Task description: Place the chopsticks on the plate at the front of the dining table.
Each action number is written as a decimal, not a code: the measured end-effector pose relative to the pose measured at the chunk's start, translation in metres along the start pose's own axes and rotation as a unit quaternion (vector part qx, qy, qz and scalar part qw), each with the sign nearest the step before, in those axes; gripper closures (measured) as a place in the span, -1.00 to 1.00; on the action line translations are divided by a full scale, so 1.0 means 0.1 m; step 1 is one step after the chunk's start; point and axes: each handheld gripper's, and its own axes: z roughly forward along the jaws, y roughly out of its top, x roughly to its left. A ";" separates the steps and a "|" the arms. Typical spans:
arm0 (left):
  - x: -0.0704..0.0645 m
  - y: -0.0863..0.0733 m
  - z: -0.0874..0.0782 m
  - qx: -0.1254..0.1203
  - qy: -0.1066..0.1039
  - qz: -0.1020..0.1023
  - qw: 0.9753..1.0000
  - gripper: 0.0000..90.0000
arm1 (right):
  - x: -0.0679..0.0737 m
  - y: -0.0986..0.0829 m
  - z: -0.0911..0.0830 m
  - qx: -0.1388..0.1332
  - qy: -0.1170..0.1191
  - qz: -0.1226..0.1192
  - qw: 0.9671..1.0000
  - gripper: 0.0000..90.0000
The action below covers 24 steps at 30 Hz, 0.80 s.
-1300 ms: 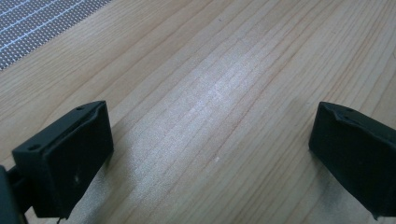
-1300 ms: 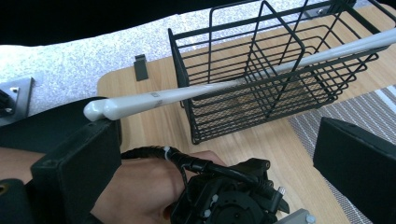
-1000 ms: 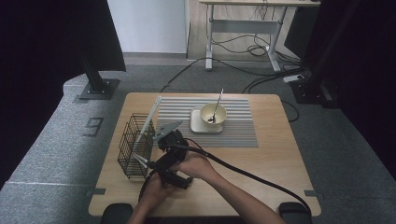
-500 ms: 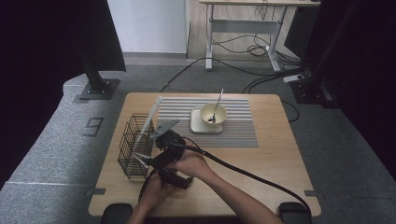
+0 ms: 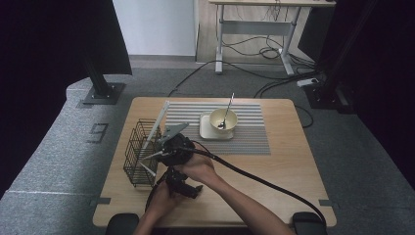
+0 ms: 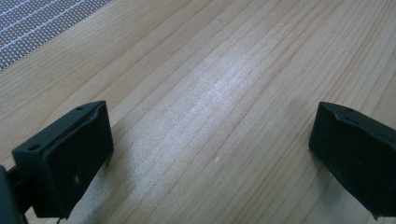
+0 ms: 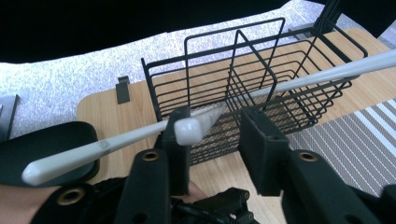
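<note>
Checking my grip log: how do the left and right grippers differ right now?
The left gripper has its jaws wide apart over the table; the right gripper leaves a narrower gap. The left gripper faces plain wood, while the right gripper points at the wire basket, with white chopsticks crossing its jaws. Both are black and open.

Lab, black curtains (image 5: 58, 39), camera stands (image 5: 100, 88)

A light wooden table (image 5: 293, 161) stands on grey carpet (image 5: 58, 142), with black curtains (image 5: 44, 44) hanging at both sides. Behind it a white wall (image 5: 156, 24) meets the floor beside a grey-framed desk (image 5: 254, 24), under which black cables (image 5: 264, 54) lie tangled.
</note>
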 end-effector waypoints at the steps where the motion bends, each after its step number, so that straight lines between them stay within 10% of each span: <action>1: 0.00 0.00 0.00 0.000 0.000 0.000 1.000 -1.00 | 0.00 0.00 0.00 -0.003 0.002 0.001 1.000 0.55; 24: 0.00 0.00 0.00 -0.003 0.000 -0.002 1.000 -1.00 | -0.08 0.05 -0.08 -0.031 -0.029 -0.007 0.999 0.84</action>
